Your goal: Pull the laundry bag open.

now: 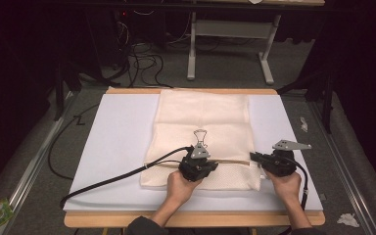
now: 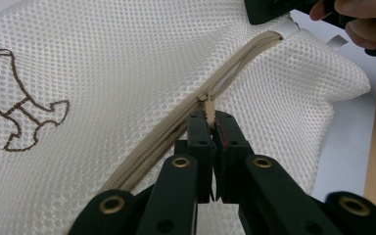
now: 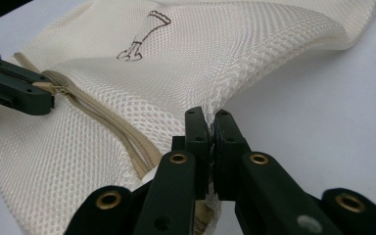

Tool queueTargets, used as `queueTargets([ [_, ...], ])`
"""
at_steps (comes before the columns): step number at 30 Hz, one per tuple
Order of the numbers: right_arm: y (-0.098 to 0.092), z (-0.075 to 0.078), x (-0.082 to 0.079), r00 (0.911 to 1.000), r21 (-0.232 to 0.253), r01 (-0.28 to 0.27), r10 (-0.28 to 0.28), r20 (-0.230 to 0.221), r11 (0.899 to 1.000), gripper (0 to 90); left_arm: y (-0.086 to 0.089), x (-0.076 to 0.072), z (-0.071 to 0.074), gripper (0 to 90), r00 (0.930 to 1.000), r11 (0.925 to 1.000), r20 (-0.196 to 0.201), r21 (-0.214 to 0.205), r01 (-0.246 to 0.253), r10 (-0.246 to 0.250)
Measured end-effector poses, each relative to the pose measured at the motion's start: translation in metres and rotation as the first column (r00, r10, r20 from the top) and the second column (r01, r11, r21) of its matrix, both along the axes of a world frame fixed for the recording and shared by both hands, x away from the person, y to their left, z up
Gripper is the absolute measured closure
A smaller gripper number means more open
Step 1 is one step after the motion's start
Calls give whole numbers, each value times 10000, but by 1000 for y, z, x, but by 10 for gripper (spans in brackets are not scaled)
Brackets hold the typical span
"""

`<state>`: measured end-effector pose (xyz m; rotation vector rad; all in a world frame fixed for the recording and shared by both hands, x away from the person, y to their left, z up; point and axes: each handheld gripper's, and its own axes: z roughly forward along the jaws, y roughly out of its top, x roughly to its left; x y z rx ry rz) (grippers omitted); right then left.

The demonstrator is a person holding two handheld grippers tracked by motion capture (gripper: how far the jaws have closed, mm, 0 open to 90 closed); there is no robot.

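Observation:
A cream mesh bag (image 1: 203, 122) with a brown line drawing (image 1: 200, 135) lies flat on the white board (image 1: 122, 142). A beige zipper (image 1: 230, 161) runs across its near part. My left gripper (image 1: 199, 164) sits over the middle of the zipper. In the left gripper view, my left gripper (image 2: 209, 120) is shut on the small zipper pull (image 2: 209, 105). My right gripper (image 1: 254, 156) holds the bag's right end, and in the right gripper view my right gripper (image 3: 209, 121) is shut on the mesh edge (image 3: 235, 83) beside the zipper (image 3: 112, 125). The left gripper (image 3: 39, 93) also appears at that view's left.
The board rests on a wooden table (image 1: 196, 219). A black cable (image 1: 112, 178) trails left from the left gripper across the board. On the floor behind stand a grey metal frame (image 1: 230, 44) and loose cables (image 1: 142, 61). Scraps of litter (image 1: 347, 219) lie at the right.

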<state>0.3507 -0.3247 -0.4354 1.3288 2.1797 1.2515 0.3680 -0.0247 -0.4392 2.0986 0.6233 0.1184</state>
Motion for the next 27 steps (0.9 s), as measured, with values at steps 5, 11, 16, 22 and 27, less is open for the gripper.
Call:
queueTargets([
  [5,3,3,3,10000,-295,71,-69,49,9995,884,5,-3,1,872,9997,10000,230,77,-31,30],
  [11,6,0,8,9999,-379,123,-125,-57,9992,884,19,-1,2,872,9995,9996,122,25,-283,283],
  [16,7,-1,9,9999,-414,153,-156,-70,9990,883,22,-3,1,872,9995,9996,178,45,-270,269],
  [22,9,-2,10,9999,-482,100,-102,-34,9988,883,29,-2,3,873,9990,9993,223,-41,-383,384],
  [27,10,-3,11,9999,-397,119,-121,-46,9991,884,35,-1,1,872,9990,9991,103,-91,-425,426],
])
